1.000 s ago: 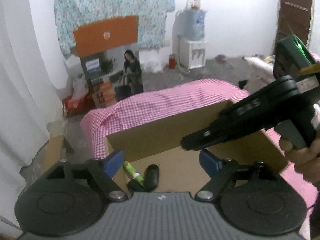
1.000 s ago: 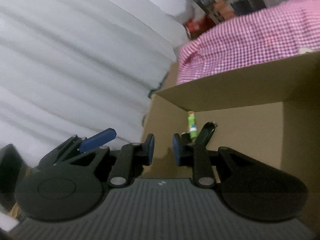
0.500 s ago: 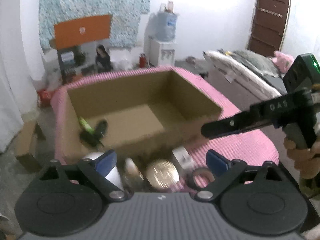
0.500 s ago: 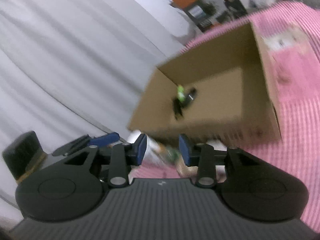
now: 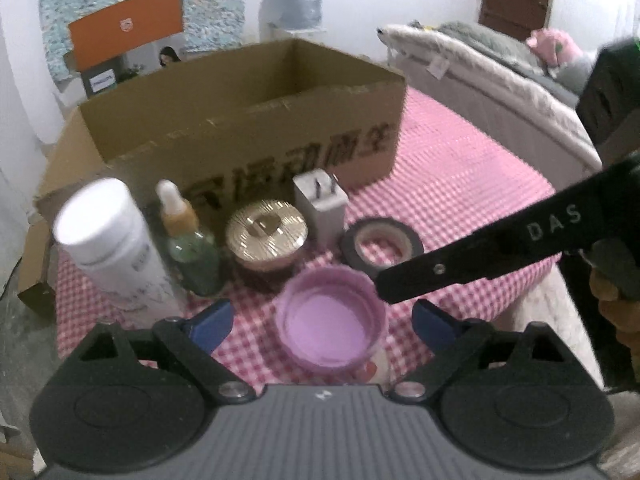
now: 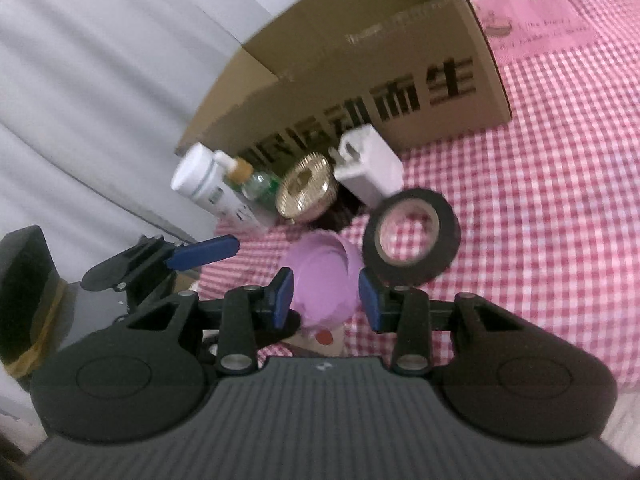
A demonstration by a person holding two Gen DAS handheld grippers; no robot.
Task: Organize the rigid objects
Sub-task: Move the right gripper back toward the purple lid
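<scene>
**Both grippers lined up on the purple cap, neither gripping**

Left gripper (image 5: 322, 320): jaws spread wide, nothing between the pads; the purple cap (image 5: 331, 319) lies just ahead of the gap, hollow side up. Its jaws have just been opening.

Right gripper (image 6: 325, 300): jaws part-open, having just been opening; the cap sits in line with the gap, pads not seen pressing on it. Released, holding nothing.

Step in hand, as I judge it: approach to pick the cap. Next move calls for one gripper to drop onto the cap's rim and close; the other should stand off, as both crowd the same item.

Beyond the cap: black tape roll (image 6: 412, 240), gold-lidded jar (image 5: 266, 240), white plug adapter (image 5: 320, 204), green dropper bottle (image 5: 190, 248), white bottle (image 5: 112, 248), all ranged before the cardboard box (image 5: 248, 120), the likely destination.

Surface: pink checked cloth (image 5: 460, 184). Room: white curtain left, a bed and a brown door right, a water dispenser at the far wall.
</scene>
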